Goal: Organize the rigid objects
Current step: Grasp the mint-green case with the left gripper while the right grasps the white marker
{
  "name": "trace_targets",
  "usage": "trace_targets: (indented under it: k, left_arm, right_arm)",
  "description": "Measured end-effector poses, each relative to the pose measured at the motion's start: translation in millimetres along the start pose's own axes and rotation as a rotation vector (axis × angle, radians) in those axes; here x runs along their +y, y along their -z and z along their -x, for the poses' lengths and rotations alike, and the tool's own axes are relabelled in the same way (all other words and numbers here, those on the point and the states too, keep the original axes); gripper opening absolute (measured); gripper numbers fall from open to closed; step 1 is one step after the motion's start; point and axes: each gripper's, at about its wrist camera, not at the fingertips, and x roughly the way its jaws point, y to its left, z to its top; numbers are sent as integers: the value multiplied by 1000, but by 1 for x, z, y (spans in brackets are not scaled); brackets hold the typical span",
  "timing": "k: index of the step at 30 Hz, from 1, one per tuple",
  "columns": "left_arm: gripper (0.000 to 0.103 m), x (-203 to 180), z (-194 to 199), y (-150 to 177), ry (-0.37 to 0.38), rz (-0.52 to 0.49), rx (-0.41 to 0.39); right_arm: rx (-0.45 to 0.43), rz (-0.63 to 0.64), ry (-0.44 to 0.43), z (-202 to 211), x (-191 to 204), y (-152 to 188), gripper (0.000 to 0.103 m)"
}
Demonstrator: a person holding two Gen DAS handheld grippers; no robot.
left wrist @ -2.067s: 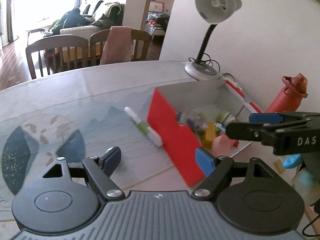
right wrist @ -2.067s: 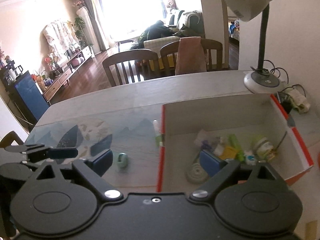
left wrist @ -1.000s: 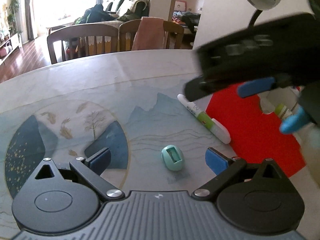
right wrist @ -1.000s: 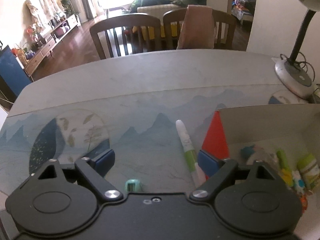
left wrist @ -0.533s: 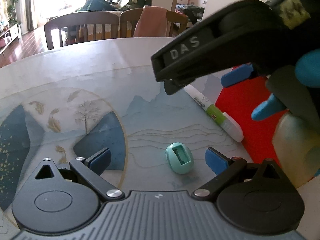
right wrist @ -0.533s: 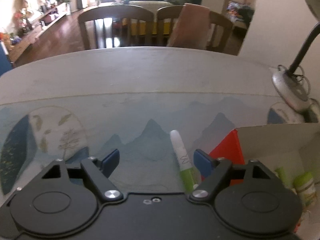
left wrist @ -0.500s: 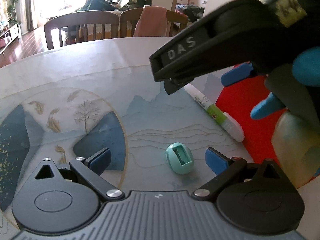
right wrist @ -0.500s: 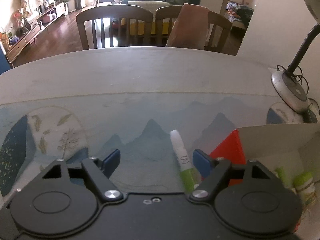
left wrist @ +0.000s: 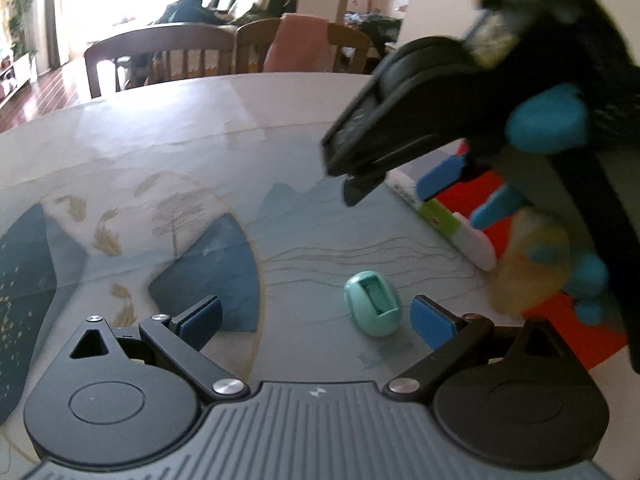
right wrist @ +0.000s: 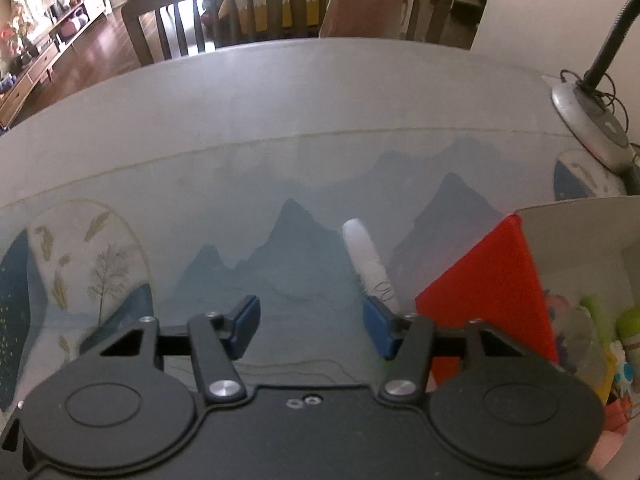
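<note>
Blue pads tip the left tongs (left wrist: pixel 314 316), which stand spread wide and empty just above the surface (left wrist: pixel 168 128), a printed mat of mountains and trees. A small teal egg-shaped object (left wrist: pixel 373 304) lies on the mat between the pads, close beside the right pad but not gripped. Beyond it, the white and green marker (left wrist: pixel 444 218) lies along the foot of the red box (left wrist: pixel 576 328). The right tongs (left wrist: pixel 400 184) reach in from the upper right, blurred, over the near end of the marker. From the right wrist view, the right tongs (right wrist: pixel 310 326) are parted with nothing between the pads, and the marker (right wrist: pixel 366 258) lies on the surface just ahead of the right pad, its white end pointing away. The red box (right wrist: pixel 484 292) stands to the right, with small items inside. A lamp base (right wrist: pixel 592 128) sits at the far right, and chairs (right wrist: pixel 204 12) stand behind the surface.
</note>
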Motion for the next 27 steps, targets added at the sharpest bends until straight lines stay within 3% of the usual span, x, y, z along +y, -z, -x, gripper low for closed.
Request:
trace_targets:
  k: [5,8,16,24,27]
  left_arm:
    - [100,-5,-4,-2,27,-10,-3]
    - [99,-6,-7,-5,36,-11,-6]
    - [67,-12,-14,-7,46,-39,0]
    - [35,-16,-17,-9,55,-84,11]
    - [32,-18,-16,-9,47,-93,19]
  right_arm:
    - [30,-39,-21,-6,-8,4,46]
    - [29,-28,-32,-4,-5,10,34]
    - [50,3,-116,2,6,24,2]
    - [16,-20,-136,14,0,26,0]
    - [-1,-36,-160,24,-2,27,0]
